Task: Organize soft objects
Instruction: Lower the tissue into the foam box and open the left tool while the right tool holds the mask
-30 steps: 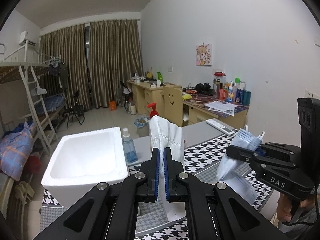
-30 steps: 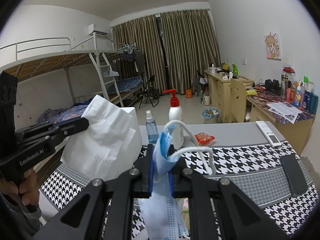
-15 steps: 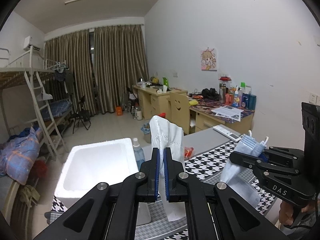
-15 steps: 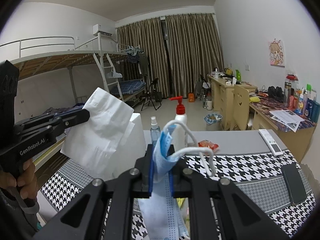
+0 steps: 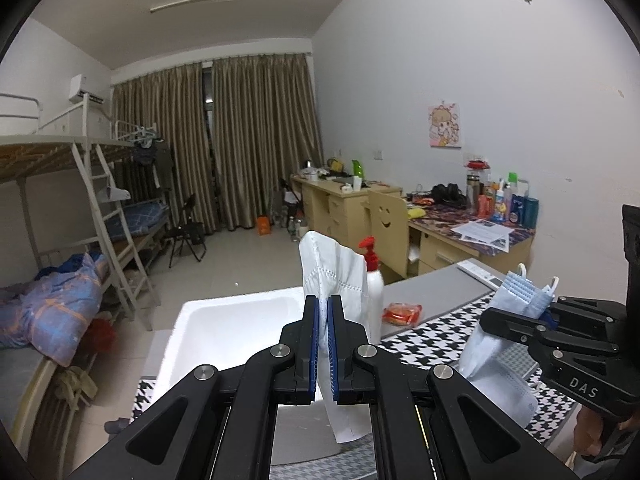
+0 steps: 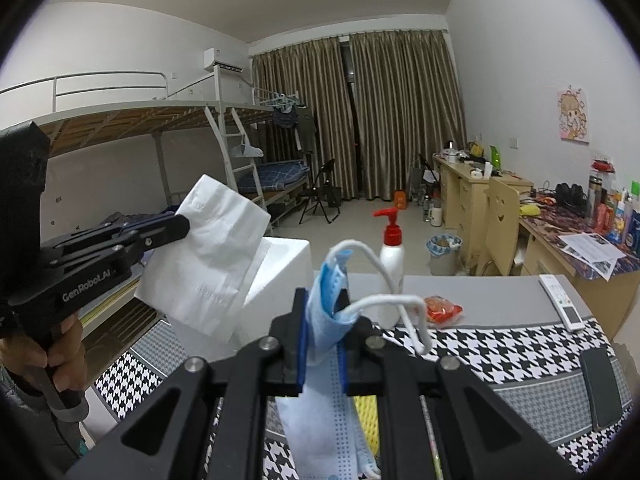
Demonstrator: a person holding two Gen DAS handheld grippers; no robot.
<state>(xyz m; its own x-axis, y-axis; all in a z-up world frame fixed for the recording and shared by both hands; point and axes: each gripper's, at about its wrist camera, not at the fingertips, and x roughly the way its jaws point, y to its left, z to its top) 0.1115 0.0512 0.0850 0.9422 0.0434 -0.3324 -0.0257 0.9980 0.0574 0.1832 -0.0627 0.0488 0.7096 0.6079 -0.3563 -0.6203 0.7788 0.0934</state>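
Observation:
My left gripper [image 5: 323, 307] is shut on a white paper tissue [image 5: 335, 276] and holds it in the air above the table; it also shows in the right wrist view [image 6: 182, 226] with the tissue [image 6: 208, 256] hanging from it. My right gripper [image 6: 323, 300] is shut on a blue face mask [image 6: 325, 368] whose white ear loops curl to the right; it shows in the left wrist view [image 5: 490, 320] with the mask [image 5: 498, 364]. A white foam box [image 5: 224, 332] stands open below the left gripper, left of the mask.
A white pump bottle with red top [image 6: 392, 264], a red snack packet [image 6: 442, 308], a remote [image 6: 562, 302] and a black phone [image 6: 602, 384] lie on the houndstooth-covered table [image 6: 500, 344]. Something yellow [image 6: 366, 420] lies under the mask. Bunk bed left, desks right.
Both grippers have risen and tilted upward, so the box and table sit lower in view. The left view has swung left relative to the table. Both grips are unchanged.

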